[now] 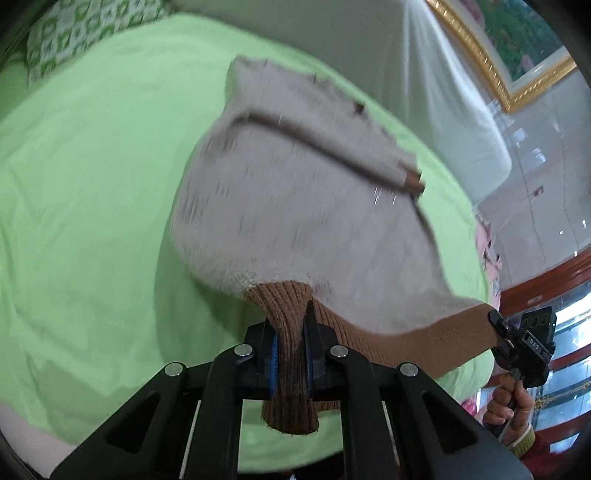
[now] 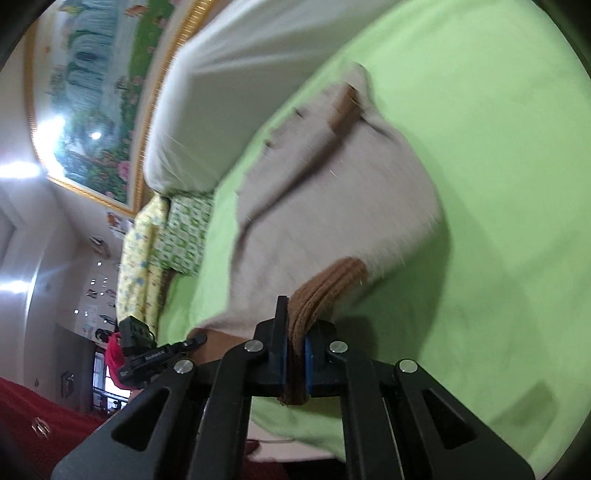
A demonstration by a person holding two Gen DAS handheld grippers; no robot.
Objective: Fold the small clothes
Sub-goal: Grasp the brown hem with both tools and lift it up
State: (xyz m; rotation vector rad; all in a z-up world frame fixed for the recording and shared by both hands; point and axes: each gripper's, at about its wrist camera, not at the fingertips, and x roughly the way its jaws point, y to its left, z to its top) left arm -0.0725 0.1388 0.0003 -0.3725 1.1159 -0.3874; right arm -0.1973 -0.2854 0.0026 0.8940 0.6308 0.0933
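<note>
Left wrist view: the left gripper (image 1: 291,343) had its jaws closed on the brown ribbed hem (image 1: 291,369) of a small cream knitted sweater (image 1: 295,192), a bunched fold of the ribbing pinched between the blue pads (image 1: 273,354) and hanging out below them. The sweater was blurred and spread out ahead of the jaws over a bed covered in a light green sheet (image 1: 92,184), its far end toward a white pillow (image 1: 424,74); whether the body of the garment touched the sheet could not be told. The brown hem ran to the right, where the right gripper (image 1: 496,325), held in a bare hand (image 1: 511,402), had hold of its other end. A green-patterned pillow (image 1: 74,33) lay at the far corner of the bed, and a gold-framed painting (image 1: 517,48) hung on the wall behind. Right wrist view: the right gripper (image 2: 293,354) was likewise clamped tight on a folded wad of the brown hem (image 2: 321,291), with the cream sweater (image 2: 325,192) stretching away across the green sheet (image 2: 498,184), a brown band (image 2: 345,107) visible near its far end. The left gripper (image 2: 197,339) gripped the hem at the left, beside a yellow floral quilt (image 2: 138,258).
</note>
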